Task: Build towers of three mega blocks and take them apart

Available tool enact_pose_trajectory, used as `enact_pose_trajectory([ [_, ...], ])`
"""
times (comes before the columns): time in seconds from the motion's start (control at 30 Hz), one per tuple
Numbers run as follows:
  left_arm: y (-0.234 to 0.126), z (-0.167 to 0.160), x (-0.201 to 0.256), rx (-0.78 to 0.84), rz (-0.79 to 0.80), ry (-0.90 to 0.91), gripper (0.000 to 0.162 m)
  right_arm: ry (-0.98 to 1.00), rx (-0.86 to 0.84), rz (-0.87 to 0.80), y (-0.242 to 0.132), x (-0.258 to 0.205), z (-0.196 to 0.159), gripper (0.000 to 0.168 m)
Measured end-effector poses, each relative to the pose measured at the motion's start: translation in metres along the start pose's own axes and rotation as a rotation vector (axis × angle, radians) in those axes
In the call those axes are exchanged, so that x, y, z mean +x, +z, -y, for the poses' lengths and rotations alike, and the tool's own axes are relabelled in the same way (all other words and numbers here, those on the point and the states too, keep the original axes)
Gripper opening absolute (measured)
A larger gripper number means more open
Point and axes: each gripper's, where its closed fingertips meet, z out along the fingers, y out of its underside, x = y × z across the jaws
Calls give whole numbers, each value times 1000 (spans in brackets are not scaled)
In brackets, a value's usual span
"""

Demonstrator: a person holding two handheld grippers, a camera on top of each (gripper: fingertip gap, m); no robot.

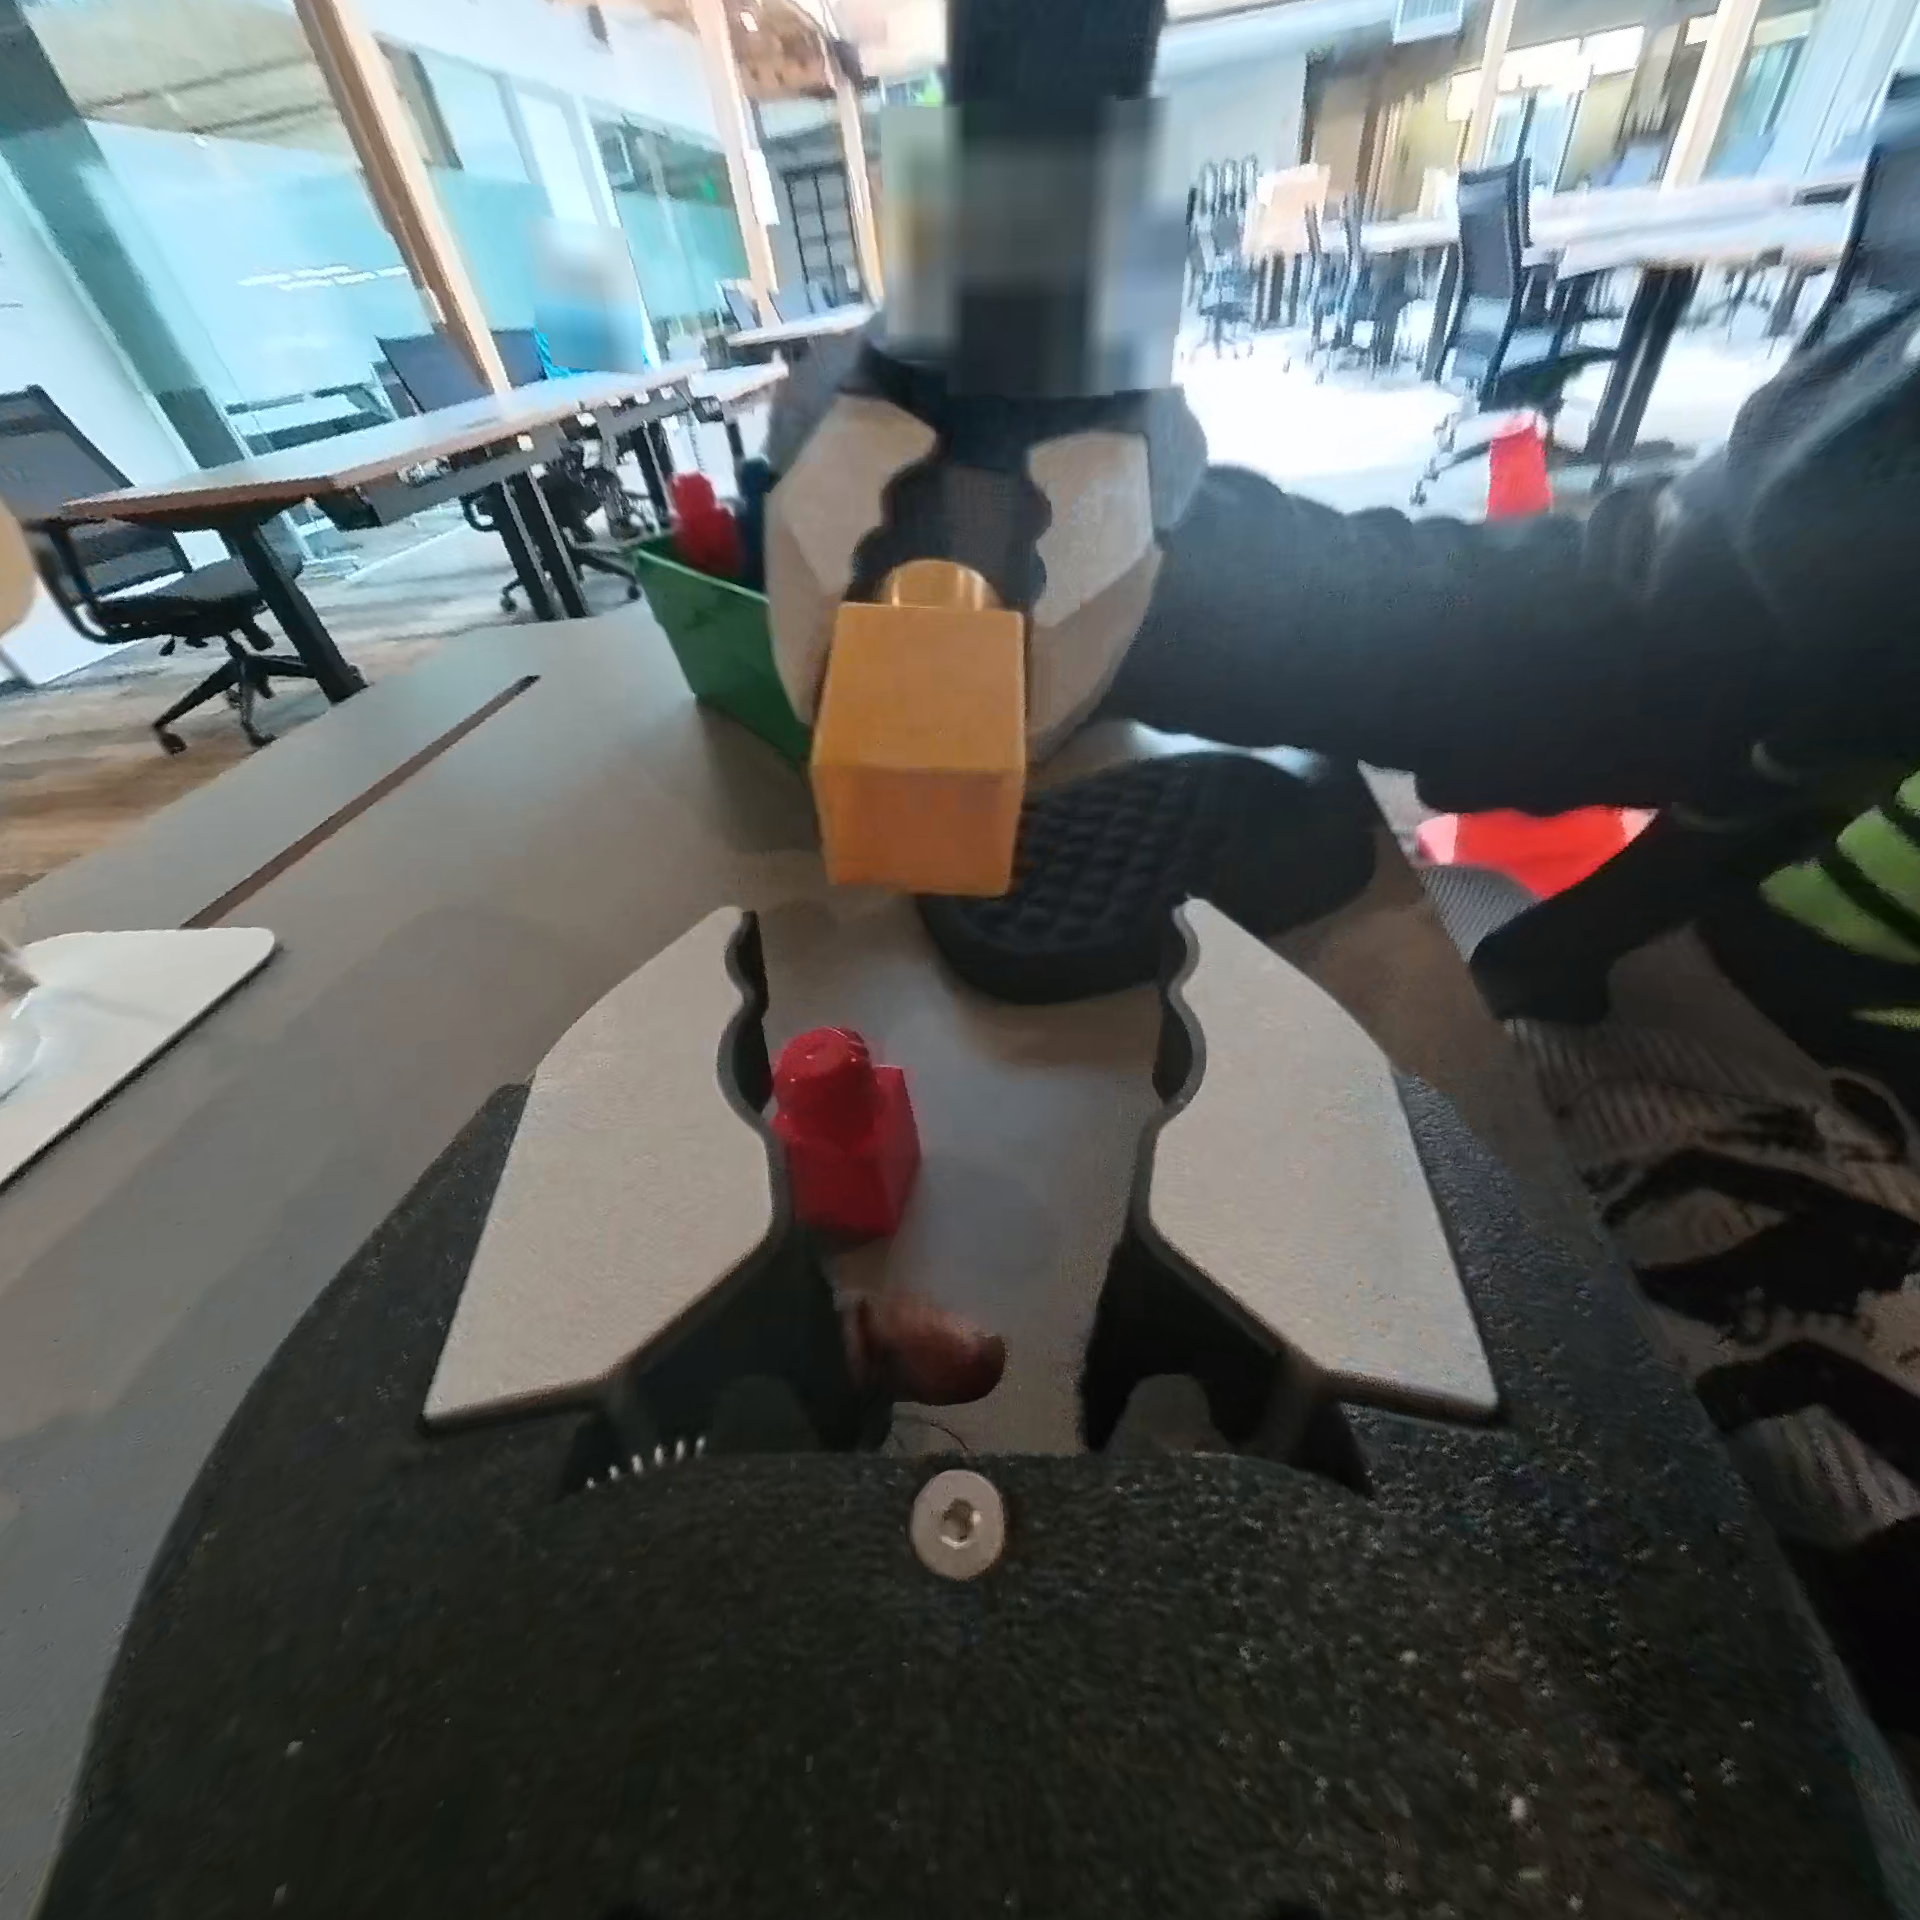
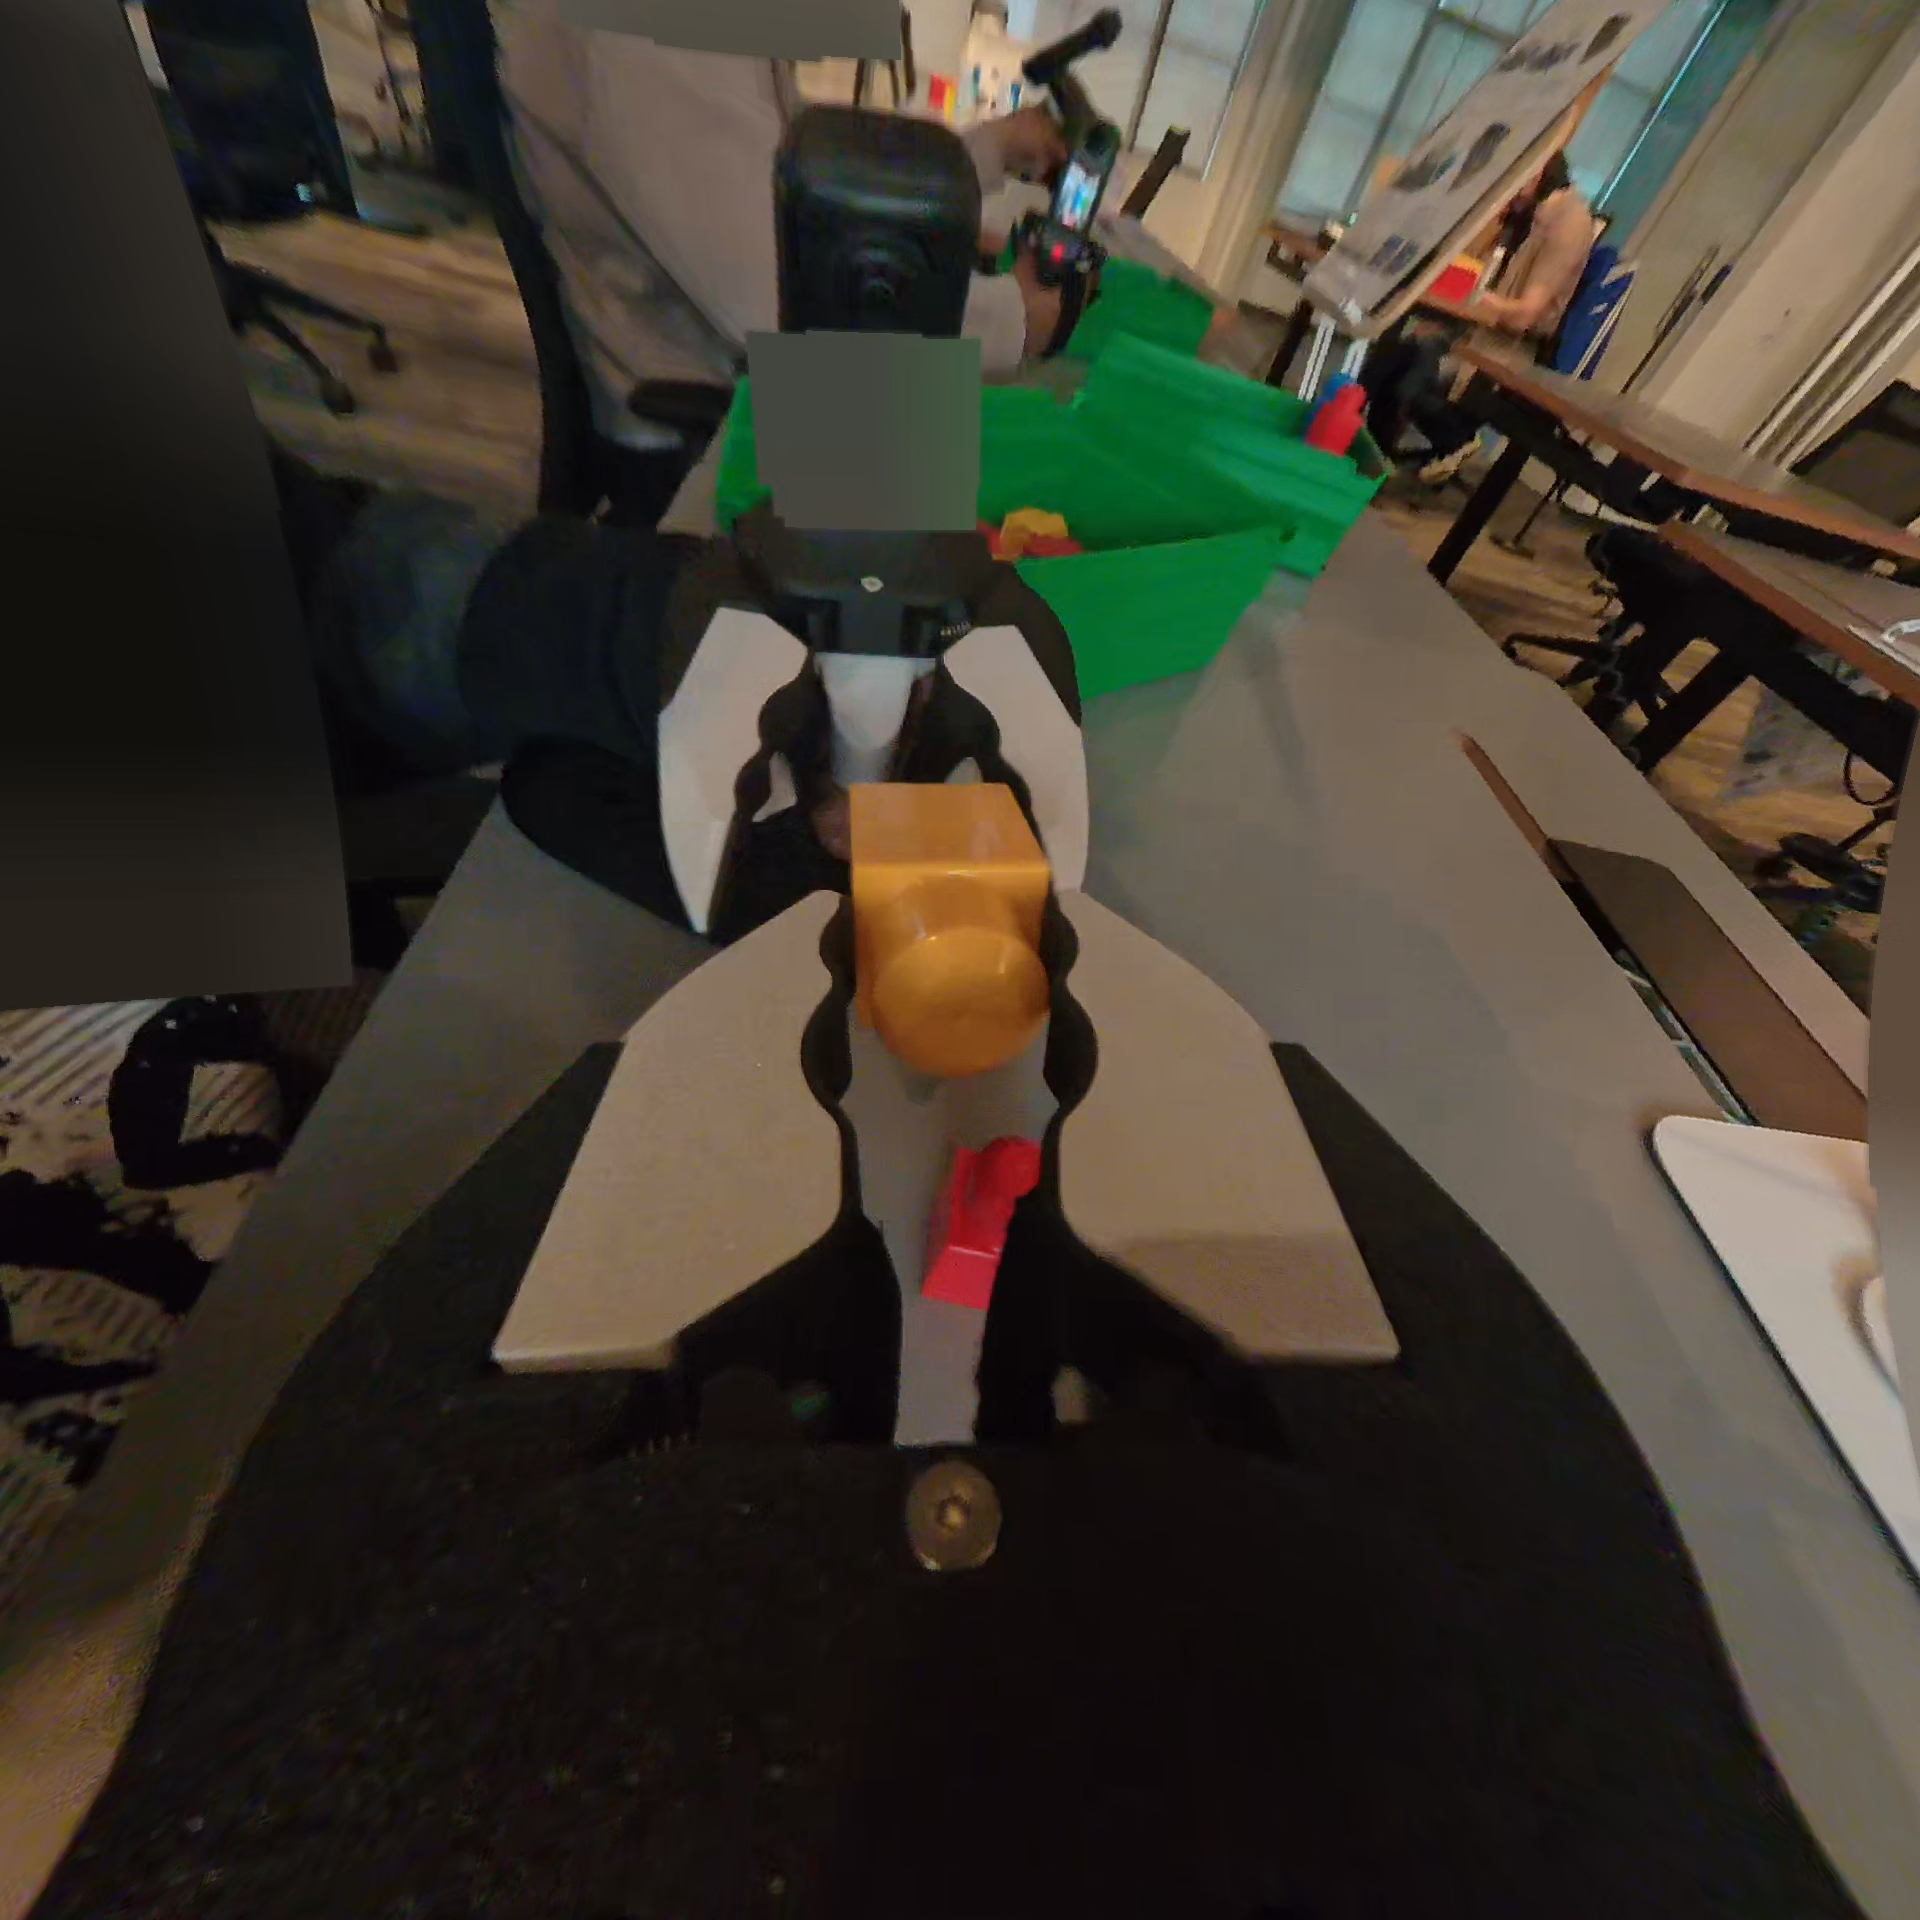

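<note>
left wrist view: the left gripper [image 1: 961,1039] has its jaws spread wide with nothing between the pads.
red block: the red mega block [image 1: 847,1132] stands on the grey table [image 1: 468,883], stud up, close to the left finger [image 1: 623,1164], touching or not i cannot tell.
right gripper: the right gripper [image 2: 948,997] is clamped on the yellow mega block [image 2: 940,883], its stud pointing back at the camera.
yellow block: lifted off the table, above and beyond the red one.
bin: a green bin [image 2: 1143,613] sits further back.
</note>
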Motion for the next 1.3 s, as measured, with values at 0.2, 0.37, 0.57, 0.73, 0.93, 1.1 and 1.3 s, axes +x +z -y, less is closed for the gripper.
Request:
enact_pose_trajectory([
  [0.2,13,-5,11,-48,-7,101,49,-52,-81,54,12,-13,-4,34],
  [0.37,8,-5,10,-28,-2,100,35,-62,-116,82,16,-19,-3,34],
  [0.57,4,10,14,78,-24,84,35,-78,-108,74,17,-18,6,50],
  [0.73,3,12,16,95,-36,83,35,-74,-67,113,19,-24,13,43],
  [0.93,4,10,14,82,-15,95,35,-84,-140,120,21,-22,11,35],
  [1.1,6,-13,-2,-55,46,113,70,-75,-348,98,11,-3,3,35],
  [1.3,5,-40,-18,-159,24,79,83,56,-790,51,-8,26,-38,35],
])
